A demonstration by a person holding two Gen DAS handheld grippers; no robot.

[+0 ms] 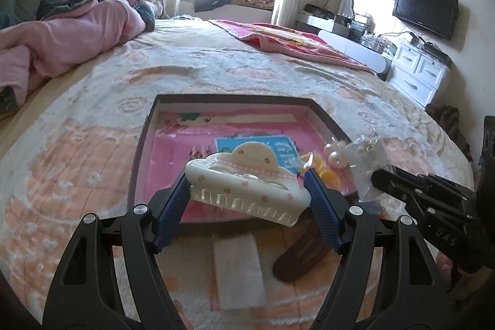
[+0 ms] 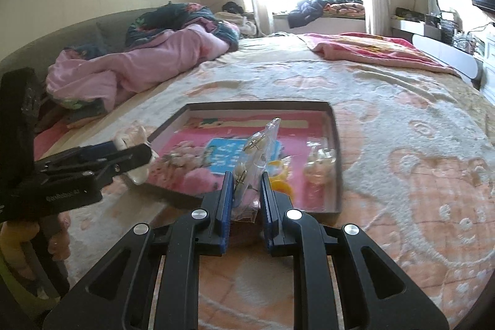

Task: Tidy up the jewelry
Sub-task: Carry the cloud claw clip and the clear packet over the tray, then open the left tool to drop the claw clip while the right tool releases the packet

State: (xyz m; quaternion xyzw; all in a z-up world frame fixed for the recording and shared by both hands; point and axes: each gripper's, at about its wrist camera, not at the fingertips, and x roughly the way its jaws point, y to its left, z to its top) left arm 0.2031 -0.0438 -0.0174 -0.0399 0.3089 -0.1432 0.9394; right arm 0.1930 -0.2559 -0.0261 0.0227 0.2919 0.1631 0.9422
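Left wrist view shows my left fingers [image 1: 247, 190] spread fairly wide and clamped on the two ends of a cream hair claw [image 1: 247, 186] with pink dots, held in the air over the near edge of the shallow box lid [image 1: 140, 150] that lies on the bed [image 1: 92, 101]. My right fingers [image 2: 246, 187] stand narrow, pinching a small clear bag [image 2: 256, 156] with ring-shaped earrings inside; the bag stands upright above the lid's near edge.

Only the left wrist view shows a dark brown hair clip [image 1: 301, 257] and a white flat pad [image 1: 238, 271] on the bed beneath my left fingers. The right wrist view gives the clearer look into the lid: a yellow piece [image 2: 280, 177] just beyond my right fingers and a clear packet of pale beads [image 2: 320, 164] near the lid's right wall.
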